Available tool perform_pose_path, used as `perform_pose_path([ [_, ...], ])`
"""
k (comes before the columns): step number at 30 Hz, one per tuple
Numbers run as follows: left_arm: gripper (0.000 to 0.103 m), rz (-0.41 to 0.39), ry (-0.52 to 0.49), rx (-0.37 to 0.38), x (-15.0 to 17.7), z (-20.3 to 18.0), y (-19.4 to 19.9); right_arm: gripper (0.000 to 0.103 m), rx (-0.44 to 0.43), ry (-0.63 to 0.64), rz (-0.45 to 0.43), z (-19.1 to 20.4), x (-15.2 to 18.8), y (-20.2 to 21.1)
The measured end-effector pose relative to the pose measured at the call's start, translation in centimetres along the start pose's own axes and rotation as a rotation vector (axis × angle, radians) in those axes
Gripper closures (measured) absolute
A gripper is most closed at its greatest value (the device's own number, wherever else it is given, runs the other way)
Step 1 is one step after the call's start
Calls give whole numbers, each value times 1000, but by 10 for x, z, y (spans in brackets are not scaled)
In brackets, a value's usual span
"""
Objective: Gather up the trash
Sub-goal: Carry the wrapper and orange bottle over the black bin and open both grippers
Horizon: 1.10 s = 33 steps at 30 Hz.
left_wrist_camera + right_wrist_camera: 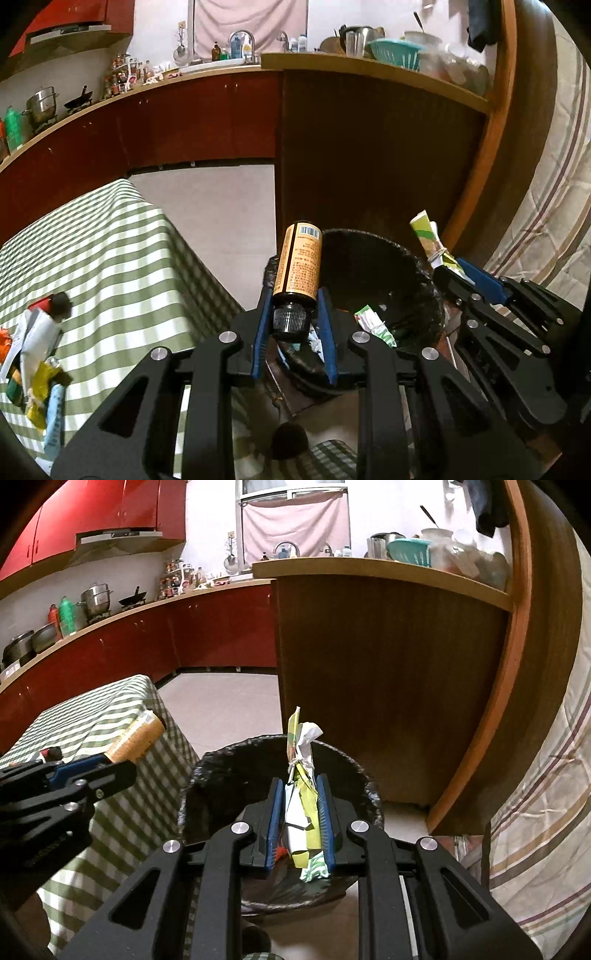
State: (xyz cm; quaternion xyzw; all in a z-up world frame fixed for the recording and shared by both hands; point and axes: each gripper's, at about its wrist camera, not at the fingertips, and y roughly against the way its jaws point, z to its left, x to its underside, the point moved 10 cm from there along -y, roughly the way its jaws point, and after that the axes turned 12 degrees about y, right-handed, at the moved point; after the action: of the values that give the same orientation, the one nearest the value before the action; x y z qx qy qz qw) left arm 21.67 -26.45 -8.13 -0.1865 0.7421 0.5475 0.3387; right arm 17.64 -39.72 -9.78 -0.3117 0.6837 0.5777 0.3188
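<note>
Both claws pinch trash: our left gripper (pixel 294 295) clamps a brown bottle (pixel 297 269) near its cap, our right gripper (pixel 301 797) squeezes a crumpled wrapper (pixel 301 786). Each hangs over the black-lined bin (pixel 218 771); we should centre them above its mouth before letting go, away from the checked table (pixel 110 258).

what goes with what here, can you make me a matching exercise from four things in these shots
1. brown bottle
2. crumpled wrapper
3. trash bin
4. trash pile

A. lined with a black bag
B. lying on the checked tablecloth
C. clamped in the left gripper
D. clamped in the right gripper

Pairs: 1-C, 2-D, 3-A, 4-B
</note>
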Motion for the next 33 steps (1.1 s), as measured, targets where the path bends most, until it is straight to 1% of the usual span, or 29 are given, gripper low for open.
perform_pose_path([
  [8, 79, 30, -7, -31, -1, -10, -31, 83, -2, -23, 3, -16, 2, -19],
  [11, 78, 75, 8, -25, 1, -13, -45, 82, -13, -33, 5, -18, 2, -27],
  [12, 74, 81, 18, -19, 2, -15, -46, 82, -15, -37, 7, -19, 2, -29],
  [13, 69, 84, 26, -15, 1, -14, -46, 79, -18, -46, 9, -20, 2, -32],
  [14, 56, 81, 30, -15, 0, -13, -46, 78, -17, -49, 12, -21, 3, -33],
  [15, 52, 73, 35, -14, -2, -14, -45, 77, -18, -50, 14, -21, 3, -34],
  [17, 52, 66, 33, -15, -2, -14, -43, 71, -13, -53, 13, -22, 3, -33],
  [24, 51, 59, 50, -22, -5, 5, -25, 67, -20, -49, 1, -11, -1, -18],
  [29, 50, 33, 47, -36, -3, 26, 0, 63, -42, -42, -13, 8, -5, -3],
  [33, 50, 10, 45, -61, 1, 45, 24, 63, -70, -20, -20, 31, -10, 9],
])
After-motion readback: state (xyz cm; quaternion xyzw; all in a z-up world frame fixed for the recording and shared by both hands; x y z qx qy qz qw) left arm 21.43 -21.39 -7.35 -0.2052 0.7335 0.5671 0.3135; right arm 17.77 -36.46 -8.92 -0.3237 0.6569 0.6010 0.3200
